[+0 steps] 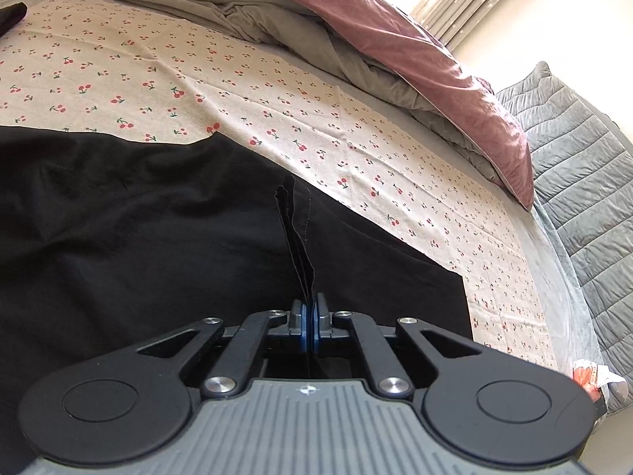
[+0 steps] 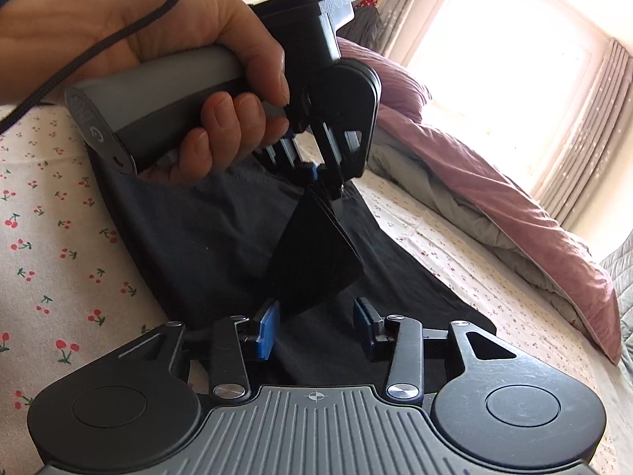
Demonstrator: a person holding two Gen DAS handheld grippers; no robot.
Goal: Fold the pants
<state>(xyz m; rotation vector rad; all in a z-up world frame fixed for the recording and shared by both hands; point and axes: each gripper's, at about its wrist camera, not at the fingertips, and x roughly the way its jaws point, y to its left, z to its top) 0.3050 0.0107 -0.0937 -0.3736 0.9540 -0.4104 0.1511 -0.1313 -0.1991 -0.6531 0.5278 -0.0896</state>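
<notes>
**One pinch carries the fold**

Your left tongs [image 1: 309, 312] are pinched tight on a bunched edge of the black pants [image 1: 138, 217], which lie spread on the cherry-print sheet [image 1: 158, 67] of the bed. Your right tongs [image 2: 316, 326] stand partly apart, pads clear of the cloth, with a lifted fold of the pants hanging between them. The left grip alone holds that edge up, so a quick pull could slip the layers out or drag the lower cloth askew. If the right tongs close late, they may catch just one layer.
</notes>
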